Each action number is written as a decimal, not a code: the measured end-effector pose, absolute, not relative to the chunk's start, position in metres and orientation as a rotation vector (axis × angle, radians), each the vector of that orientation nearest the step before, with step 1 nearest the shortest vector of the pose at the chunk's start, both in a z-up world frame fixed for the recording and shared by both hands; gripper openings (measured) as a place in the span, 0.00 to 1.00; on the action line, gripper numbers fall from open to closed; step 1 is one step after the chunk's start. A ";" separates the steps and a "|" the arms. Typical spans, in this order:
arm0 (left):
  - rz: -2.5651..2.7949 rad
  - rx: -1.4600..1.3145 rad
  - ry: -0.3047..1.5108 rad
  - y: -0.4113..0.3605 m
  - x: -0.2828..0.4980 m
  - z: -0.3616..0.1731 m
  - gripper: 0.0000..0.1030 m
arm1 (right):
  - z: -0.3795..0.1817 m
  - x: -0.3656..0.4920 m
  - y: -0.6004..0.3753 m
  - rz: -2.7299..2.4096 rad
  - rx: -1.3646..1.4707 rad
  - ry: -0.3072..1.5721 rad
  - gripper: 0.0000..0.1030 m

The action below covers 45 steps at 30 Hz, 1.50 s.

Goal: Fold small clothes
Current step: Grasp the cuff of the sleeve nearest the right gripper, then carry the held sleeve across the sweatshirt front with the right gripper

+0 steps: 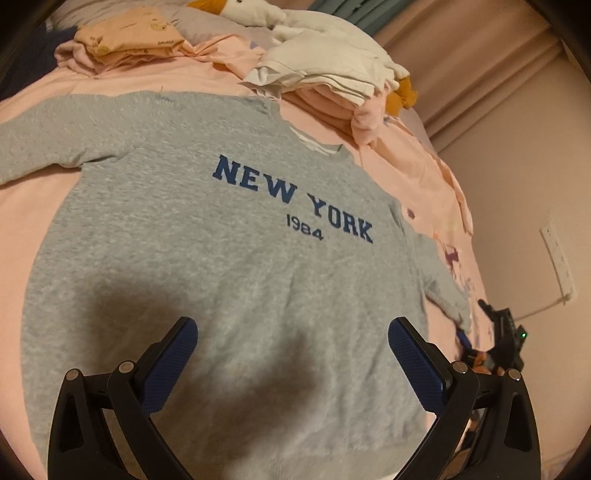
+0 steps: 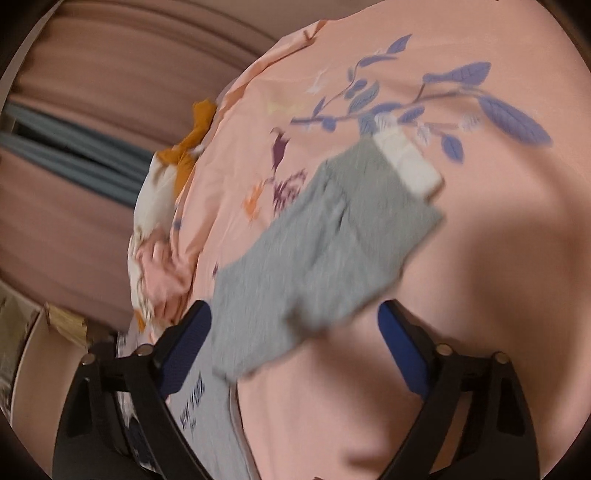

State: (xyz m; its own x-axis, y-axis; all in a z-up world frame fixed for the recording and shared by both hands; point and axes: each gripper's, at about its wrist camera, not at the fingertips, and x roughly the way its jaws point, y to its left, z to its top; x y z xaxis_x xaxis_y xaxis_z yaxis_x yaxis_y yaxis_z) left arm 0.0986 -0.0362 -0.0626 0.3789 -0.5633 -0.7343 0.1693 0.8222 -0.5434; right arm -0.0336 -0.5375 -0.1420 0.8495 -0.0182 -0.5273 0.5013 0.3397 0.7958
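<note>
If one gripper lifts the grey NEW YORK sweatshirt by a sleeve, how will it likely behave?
The grey sweatshirt will probably go limp: it lies flat on the pink bedspread, and its sleeve shows soft creases. The knit looks fuzzy, so the textured pads should hold without slipping. It likely drags rather than slides cleanly, perhaps rumpling the bedspread.

Bedroom setup, warm dim light, pink pretty much everywhere

The bed [image 1: 110, 85] wears a peach-pink cover with purple leaf sprigs [image 2: 461, 96] printed on one part. Dusty-pink curtains [image 1: 480, 55] hang in folds behind it, with a strip of blue-grey curtain [image 2: 74, 155] showing between them. The plain wall beside the bed has a white outlet plate [image 1: 557, 254] with a cord trailing off it. A white plush goose [image 1: 295, 22] lies near the head end.
</note>
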 end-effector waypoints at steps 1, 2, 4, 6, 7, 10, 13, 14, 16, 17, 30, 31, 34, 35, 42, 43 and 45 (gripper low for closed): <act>-0.480 -0.414 1.090 -0.037 0.100 -0.063 0.99 | -0.145 -0.031 -0.545 -0.365 1.196 0.463 0.81; -0.476 -0.412 1.089 -0.038 0.102 -0.063 0.99 | -0.147 -0.028 -0.551 -0.380 1.213 0.453 0.78; -0.470 -0.409 1.087 -0.039 0.104 -0.063 0.99 | -0.150 -0.025 -0.562 -0.403 1.232 0.437 0.69; -0.467 -0.402 1.089 -0.040 0.105 -0.064 0.99 | -0.152 -0.024 -0.567 -0.429 1.236 0.433 0.59; -0.464 -0.400 1.092 -0.041 0.106 -0.065 0.99 | -0.152 -0.025 -0.568 -0.440 1.230 0.440 0.51; -0.460 -0.392 1.105 -0.042 0.110 -0.067 0.99 | -0.150 -0.024 -0.569 -0.480 1.194 0.466 0.23; -0.457 -0.391 1.104 -0.040 0.112 -0.066 0.99 | -0.136 -0.016 -0.563 -0.507 1.076 0.499 0.18; -0.453 -0.391 1.103 -0.039 0.112 -0.066 0.99 | -0.127 -0.011 -0.559 -0.506 1.021 0.509 0.18; -0.448 -0.397 1.100 -0.035 0.112 -0.065 0.99 | -0.100 0.002 -0.544 -0.503 0.861 0.524 0.17; -0.446 -0.400 1.099 -0.032 0.111 -0.065 0.99 | -0.086 0.009 -0.535 -0.490 0.791 0.526 0.17; -0.397 -0.467 1.076 0.014 0.107 -0.063 0.99 | 0.011 0.133 -0.339 -0.228 0.002 0.606 0.16; -0.391 -0.476 1.076 0.018 0.108 -0.064 0.99 | 0.007 0.140 -0.322 -0.209 -0.055 0.616 0.16; -0.367 -0.498 1.083 0.028 0.111 -0.069 0.99 | -0.016 0.161 -0.276 -0.158 -0.199 0.671 0.16; -0.363 -0.501 1.086 0.030 0.111 -0.071 0.99 | -0.027 0.166 -0.261 -0.142 -0.244 0.693 0.17; -0.349 -0.489 1.111 0.032 0.120 -0.077 0.99 | -0.099 0.185 -0.200 -0.059 -0.503 0.855 0.41; -0.353 -0.485 1.110 0.030 0.122 -0.077 0.99 | -0.105 0.183 -0.198 -0.060 -0.515 0.879 0.56; -0.367 -0.474 1.108 0.023 0.127 -0.074 0.99 | -0.106 0.174 -0.202 -0.031 -0.517 0.876 0.58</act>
